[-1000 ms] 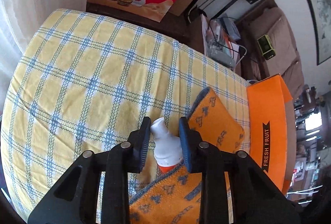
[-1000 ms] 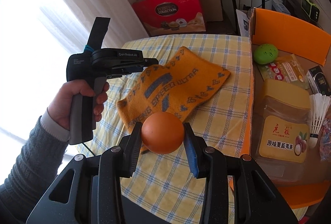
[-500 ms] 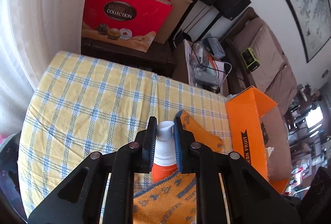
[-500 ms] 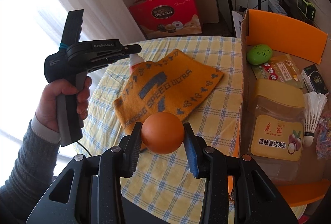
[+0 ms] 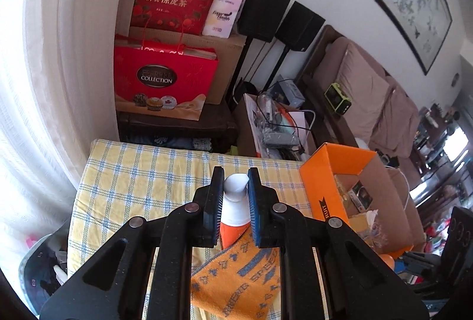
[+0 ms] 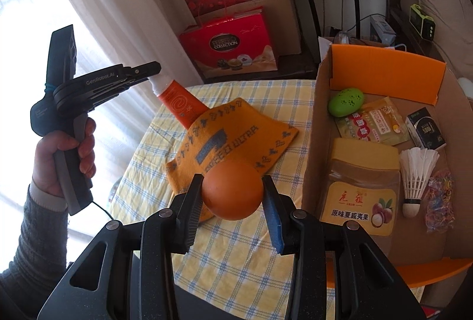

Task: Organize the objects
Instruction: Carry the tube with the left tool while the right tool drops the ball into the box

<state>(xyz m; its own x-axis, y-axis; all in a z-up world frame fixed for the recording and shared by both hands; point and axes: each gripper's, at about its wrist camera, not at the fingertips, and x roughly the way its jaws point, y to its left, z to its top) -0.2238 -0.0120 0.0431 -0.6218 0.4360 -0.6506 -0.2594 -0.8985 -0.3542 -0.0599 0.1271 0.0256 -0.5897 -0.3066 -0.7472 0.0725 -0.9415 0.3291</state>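
My left gripper (image 5: 236,172) is shut on the white cap of an orange tube (image 5: 235,210). It holds the tube tilted above the yellow checked tablecloth (image 5: 139,178). The tube's lower end still reaches under the raised edge of the orange towel (image 5: 245,275). In the right wrist view the left gripper (image 6: 147,70) sits high at the left, with the tube (image 6: 177,104) slanting down to the towel (image 6: 230,139). My right gripper (image 6: 232,178) is shut on an orange ball (image 6: 232,192) above the table's near side. The orange cardboard box (image 6: 387,71) stands open at the right.
The box holds a green egg-shaped thing (image 6: 346,105), a yellow-lidded jar (image 6: 362,187), a shuttlecock (image 6: 416,175), sachets, a small black box and rubber bands. Red gift bags (image 6: 227,45) and speakers stand behind the table. A hand (image 6: 65,154) grips the left handle.
The left gripper closed tighter on the tube's cap and rose, lifting the tube up from under the towel. The right gripper with the ball shifted slightly.
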